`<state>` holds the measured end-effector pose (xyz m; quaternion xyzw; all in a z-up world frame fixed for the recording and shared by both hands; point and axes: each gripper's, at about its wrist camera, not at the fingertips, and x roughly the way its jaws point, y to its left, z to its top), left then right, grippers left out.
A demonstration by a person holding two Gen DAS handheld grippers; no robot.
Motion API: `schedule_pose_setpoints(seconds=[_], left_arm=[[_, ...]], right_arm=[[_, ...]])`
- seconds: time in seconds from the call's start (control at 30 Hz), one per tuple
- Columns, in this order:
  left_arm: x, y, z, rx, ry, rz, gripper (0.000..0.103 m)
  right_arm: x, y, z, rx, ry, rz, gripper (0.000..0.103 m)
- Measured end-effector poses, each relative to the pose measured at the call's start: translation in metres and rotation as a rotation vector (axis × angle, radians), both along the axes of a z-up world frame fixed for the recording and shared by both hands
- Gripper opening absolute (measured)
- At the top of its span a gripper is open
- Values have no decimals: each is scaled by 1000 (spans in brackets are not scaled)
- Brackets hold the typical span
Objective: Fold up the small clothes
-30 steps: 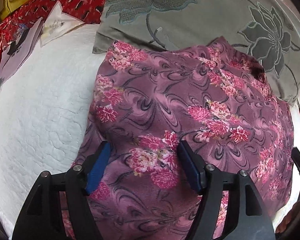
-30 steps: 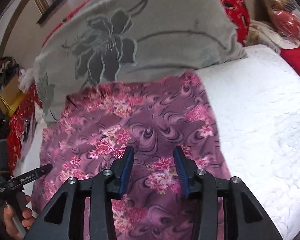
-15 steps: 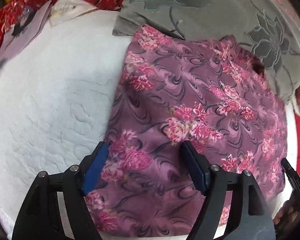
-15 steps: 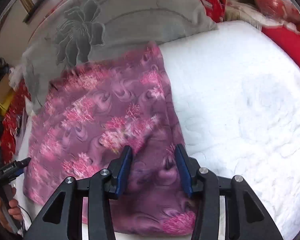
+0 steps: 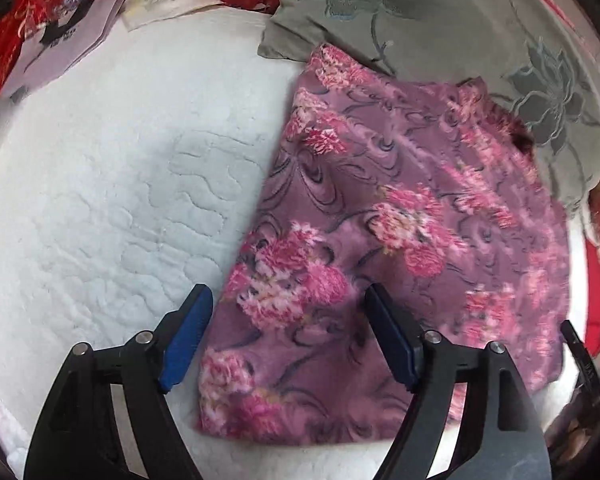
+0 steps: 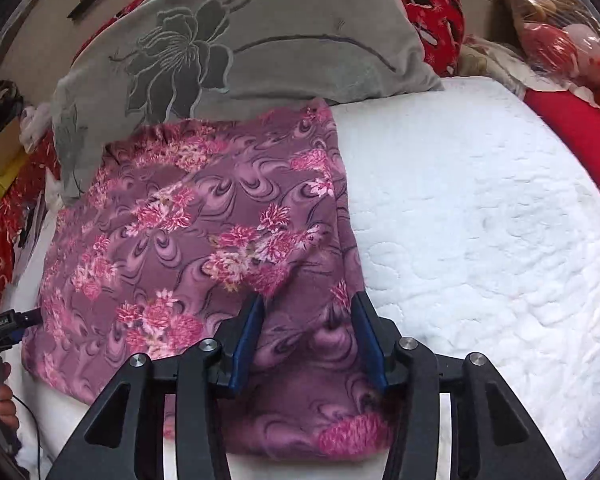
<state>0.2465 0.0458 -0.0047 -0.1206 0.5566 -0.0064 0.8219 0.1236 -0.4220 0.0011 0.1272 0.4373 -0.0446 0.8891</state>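
Observation:
A purple garment with pink flowers [image 5: 400,216] lies flat in a folded rectangle on a white quilted bed [image 5: 100,200]. It also shows in the right wrist view [image 6: 204,232]. My left gripper [image 5: 288,312] is open and empty, over the garment's near left corner. My right gripper [image 6: 308,312] is open and empty, over the garment's near right corner, its jaws astride a small raised wrinkle. Whether the fingers touch the cloth I cannot tell.
A grey pillow with a flower pattern [image 6: 260,40] lies behind the garment and touches its far edge. White papers [image 5: 72,36] and red patterned cloth [image 5: 4,48] lie at the far left. Red cushions [image 6: 572,120] and a plastic bag [image 6: 560,40] sit at the right.
Both grippers have pulled back toward the garment's near edge and moved outward, left to the left corner, right to the right corner. The garment has stayed flat.

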Motion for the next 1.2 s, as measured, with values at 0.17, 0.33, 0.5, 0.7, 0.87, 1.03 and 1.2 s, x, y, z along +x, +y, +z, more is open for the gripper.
schedule_pose_setpoints(seconds=[0.17,0.33,0.5,0.7,0.87,1.03,1.2], left_arm=[[-16,5,-9,-43,28,1,79],[-27,-5,-3,17,20,-61,79],[-16,11,15,-80,-1,-30,79],[62,27,24,-100,-21,-34,79],[124,31,-6,-213,51,-35,79],[142,12,-9,-262,-15,-128,40],[144,10,-1,-208,-81,-107,8]], right_arm=[[-24,-7,4,46,-58,-20,47],[-33,-10,-4,42,19,-23,47],[-22,-25,19,98,-44,-78,49],[33,-39,22,134,-24,-109,49],[81,-50,1,198,3,-160,49],[116,-42,-6,212,-19,-83,20],[119,-36,14,187,-111,-36,7]])
